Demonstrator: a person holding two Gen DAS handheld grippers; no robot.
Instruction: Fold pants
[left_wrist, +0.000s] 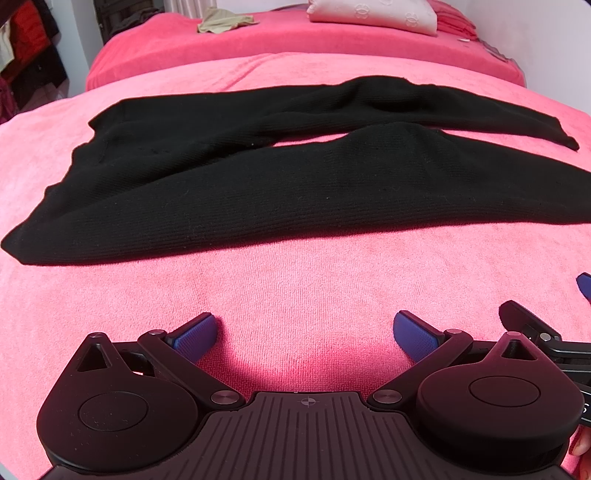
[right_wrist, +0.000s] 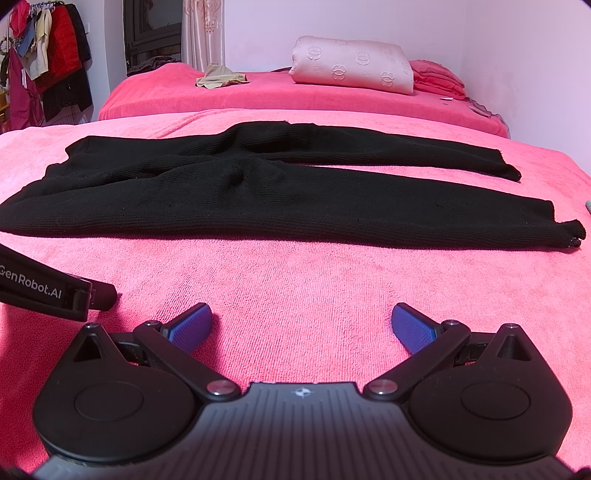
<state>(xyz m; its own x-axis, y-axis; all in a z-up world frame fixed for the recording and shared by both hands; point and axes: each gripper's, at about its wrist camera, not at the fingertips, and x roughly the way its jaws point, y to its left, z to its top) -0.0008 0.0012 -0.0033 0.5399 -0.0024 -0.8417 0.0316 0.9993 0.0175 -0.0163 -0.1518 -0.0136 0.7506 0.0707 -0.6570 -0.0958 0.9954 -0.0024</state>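
Black knit pants (left_wrist: 295, 184) lie flat on the pink towel-covered surface (left_wrist: 295, 288), waist at the left, both legs stretched to the right with a thin gap between them. They also show in the right wrist view (right_wrist: 277, 206), leg cuffs at the right. My left gripper (left_wrist: 304, 332) is open and empty, hovering over bare towel just in front of the near leg. My right gripper (right_wrist: 301, 325) is open and empty, also short of the near leg. The right gripper's edge shows at the right of the left wrist view (left_wrist: 535, 328); the left gripper's body (right_wrist: 55, 291) shows at the left of the right wrist view.
Behind the surface is a pink bed (right_wrist: 295, 92) with a folded pale pink quilt (right_wrist: 354, 70), a beige garment (right_wrist: 221, 77) and a stack of pink cloth (right_wrist: 439, 77). Clothes hang on a rack (right_wrist: 40, 55) at the far left.
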